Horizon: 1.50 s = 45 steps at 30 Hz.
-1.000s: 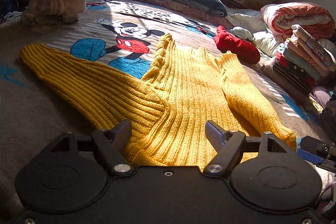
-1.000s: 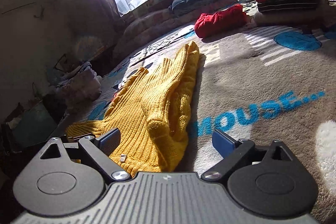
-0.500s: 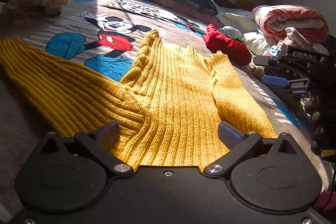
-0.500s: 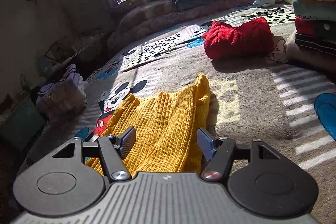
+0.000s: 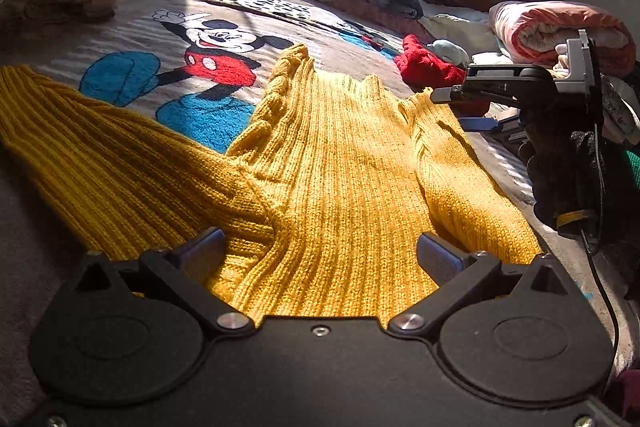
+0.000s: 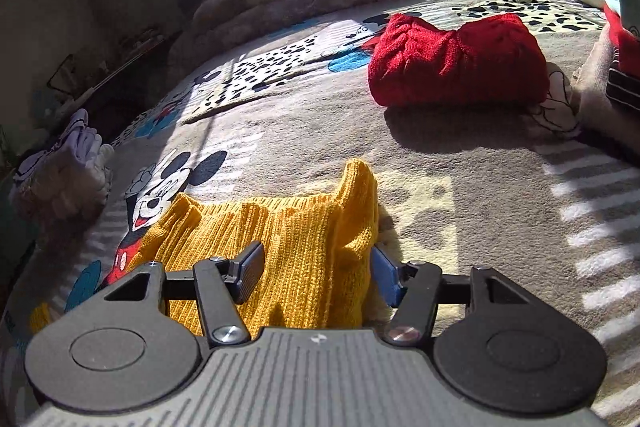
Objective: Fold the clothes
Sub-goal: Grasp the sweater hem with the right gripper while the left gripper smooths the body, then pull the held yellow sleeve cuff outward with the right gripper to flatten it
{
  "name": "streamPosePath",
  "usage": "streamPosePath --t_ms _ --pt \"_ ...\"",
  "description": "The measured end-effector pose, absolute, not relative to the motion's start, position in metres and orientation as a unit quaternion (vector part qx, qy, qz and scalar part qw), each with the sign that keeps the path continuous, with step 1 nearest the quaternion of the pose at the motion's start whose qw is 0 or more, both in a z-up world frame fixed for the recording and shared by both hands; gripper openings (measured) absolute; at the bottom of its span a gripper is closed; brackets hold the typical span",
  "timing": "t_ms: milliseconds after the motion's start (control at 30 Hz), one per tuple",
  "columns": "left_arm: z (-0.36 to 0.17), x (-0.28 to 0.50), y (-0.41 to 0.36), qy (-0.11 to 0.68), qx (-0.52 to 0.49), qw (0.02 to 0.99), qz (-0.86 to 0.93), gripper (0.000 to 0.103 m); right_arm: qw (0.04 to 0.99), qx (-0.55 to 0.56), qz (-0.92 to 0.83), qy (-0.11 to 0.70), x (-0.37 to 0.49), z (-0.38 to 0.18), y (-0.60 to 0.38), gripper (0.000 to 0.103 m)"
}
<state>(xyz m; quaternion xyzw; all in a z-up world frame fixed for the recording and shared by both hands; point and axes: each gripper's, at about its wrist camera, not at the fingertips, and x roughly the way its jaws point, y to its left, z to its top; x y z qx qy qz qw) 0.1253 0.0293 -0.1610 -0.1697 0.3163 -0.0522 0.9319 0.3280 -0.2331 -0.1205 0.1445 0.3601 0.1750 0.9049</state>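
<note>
Left wrist view shows the yellow ribbed sweater (image 5: 332, 179) spread across the frame's centre on the Mickey Mouse blanket (image 5: 208, 39), one sleeve (image 5: 100, 163) trailing to the left edge, the other (image 5: 460, 179) folded along the body at right. The left tongs (image 5: 320, 255) stand spread wide over the hem, gripping nothing. Since a second ago the right tongs (image 6: 316, 271) have travelled from the hem to the collar end; they now straddle the raised shoulder knit at lower centre of the right wrist view, parted, not yet clamped. Judged: a grip for a lengthwise fold is being set. Knit is thick, cabled, soft. A red sweater (image 6: 456, 59) lies folded at upper right.
</note>
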Motion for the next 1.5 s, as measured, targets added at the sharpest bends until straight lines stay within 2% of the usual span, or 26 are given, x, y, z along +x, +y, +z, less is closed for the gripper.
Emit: streamPosePath --t_ms 67,167,233,367,1000,1500 --pt "-0.161 0.125 0.026 0.316 -0.157 0.934 -0.051 0.103 0.906 0.134 0.179 0.36 0.332 -0.12 -0.228 0.044" --pt "-0.162 0.125 0.019 0.315 -0.13 0.939 -0.048 0.103 0.907 0.119 0.187 0.357 0.336 -0.118 -0.222 0.034" --pt "-0.163 0.124 0.015 0.315 -0.115 0.941 -0.045 0.103 0.906 0.113 0.192 0.361 0.339 -0.117 -0.219 0.022" --pt "-0.163 0.124 0.015 0.313 -0.114 0.942 -0.044 0.103 0.908 0.103 0.185 0.362 0.339 -0.117 -0.218 0.013" --pt "-0.165 0.124 0.01 0.308 -0.089 0.946 -0.039 0.103 0.933 0.234 0.127 0.241 0.251 -0.062 -0.33 0.011" --pt "-0.166 0.124 0.005 0.306 -0.076 0.948 -0.033 0.103 0.925 0.323 0.02 0.2 0.168 -0.087 -0.448 0.011"
